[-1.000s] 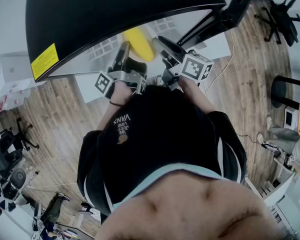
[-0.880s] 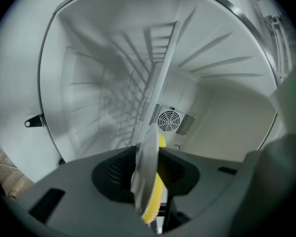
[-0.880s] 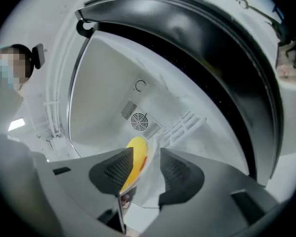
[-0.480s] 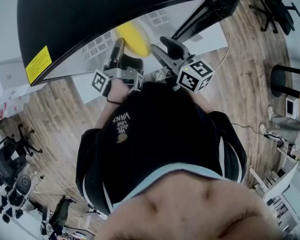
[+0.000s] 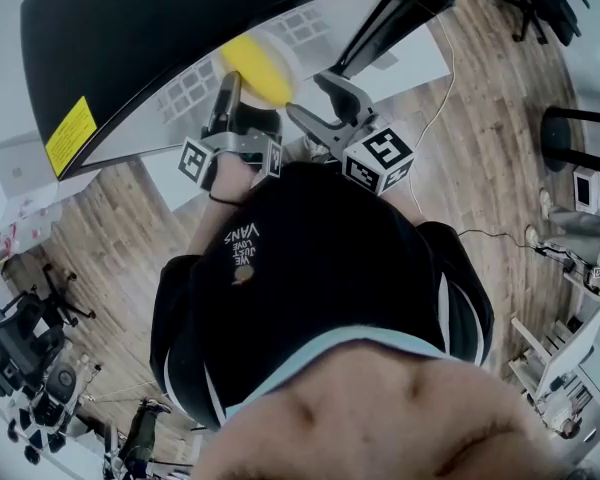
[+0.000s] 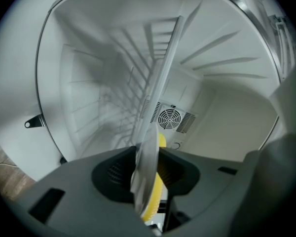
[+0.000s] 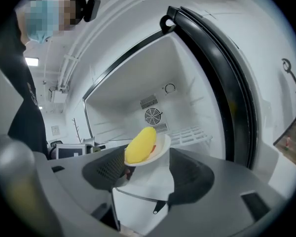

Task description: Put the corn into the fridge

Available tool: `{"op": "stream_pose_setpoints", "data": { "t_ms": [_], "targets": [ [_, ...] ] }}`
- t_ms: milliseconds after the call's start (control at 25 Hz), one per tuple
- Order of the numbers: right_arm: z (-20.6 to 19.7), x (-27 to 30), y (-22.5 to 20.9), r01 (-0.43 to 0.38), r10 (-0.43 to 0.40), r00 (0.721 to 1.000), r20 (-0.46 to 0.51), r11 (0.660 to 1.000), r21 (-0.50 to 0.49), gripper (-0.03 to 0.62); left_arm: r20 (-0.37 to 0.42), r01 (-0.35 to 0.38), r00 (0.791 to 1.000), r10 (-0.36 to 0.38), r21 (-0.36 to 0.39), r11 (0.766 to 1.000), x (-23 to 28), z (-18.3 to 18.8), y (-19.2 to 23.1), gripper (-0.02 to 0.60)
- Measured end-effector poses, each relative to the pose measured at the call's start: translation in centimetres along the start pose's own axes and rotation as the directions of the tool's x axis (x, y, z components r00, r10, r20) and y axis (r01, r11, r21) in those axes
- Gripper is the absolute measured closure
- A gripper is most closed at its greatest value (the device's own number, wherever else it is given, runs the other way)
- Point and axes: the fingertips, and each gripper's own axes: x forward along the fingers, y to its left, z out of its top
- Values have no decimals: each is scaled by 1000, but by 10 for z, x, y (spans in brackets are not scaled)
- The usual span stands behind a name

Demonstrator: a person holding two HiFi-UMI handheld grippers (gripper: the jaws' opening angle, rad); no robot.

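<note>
Yellow corn (image 7: 140,144), smooth and kinda plush-looking with a fat rounded cob shape, is lying on a small white plate (image 7: 161,151) held up right at the mouth of the open fridge (image 7: 197,78). Not inside yet imo. In the right gripper view its long axis runs about 7 to 1 o'clock across the plate.

The left claw (image 6: 148,158) is the one carrying it. It's pinching the plate's thin rim, which shows edge-on between its pads with the corn peeking out on the right-hand face. So the corn sits at basically 12 o'clock off that claw, and the fridge cavity is dead ahead past it. That's the bit that matters: the left hand is nearer, and I'd guess it just needs to push straight in and set the plate down.

The right claw (image 7: 147,176) has just been opening its jaws. They're spread wide with nothing pinched, and the plate and corn hover just beyond the gap around 12 o'clock, clear of the pads.

Plate looks hard, glossy and shallow. Fridge walls are matte white plastic, with a round fan vent (image 7: 152,115) on the back wall and a white wire shelf (image 7: 190,134) at about 3 o'clock of the corn. The casing (image 5: 180,28) is glossy black.
</note>
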Motion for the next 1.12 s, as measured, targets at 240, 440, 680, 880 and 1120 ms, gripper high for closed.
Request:
{"op": "stream_pose_setpoints", "data": {
  "t_ms": [240, 440, 680, 880, 1120],
  "targets": [
    [-10, 3, 9, 41, -45, 998, -34, 993, -110, 299, -13, -3, 1000, 3, -5, 1000, 1, -2, 1, 483],
    [-15, 8, 14, 50, -61, 996, -60, 985, -167, 296, -22, -3, 1000, 3, -9, 1000, 1, -2, 2, 482],
    [-16, 16, 12, 88, -110, 991, -78, 966, -244, 296, -32, 1, 999, -2, -16, 1000, 2, -4, 1, 482],
    [-16, 19, 13, 75, -99, 992, -83, 965, -252, 296, -36, 6, 999, -7, -22, 1000, 2, -3, 2, 479],
    [-15, 22, 10, 62, -89, 991, -95, 965, -256, 293, -35, 20, 999, -22, -29, 999, 3, -4, 2, 476]
  ]
}}
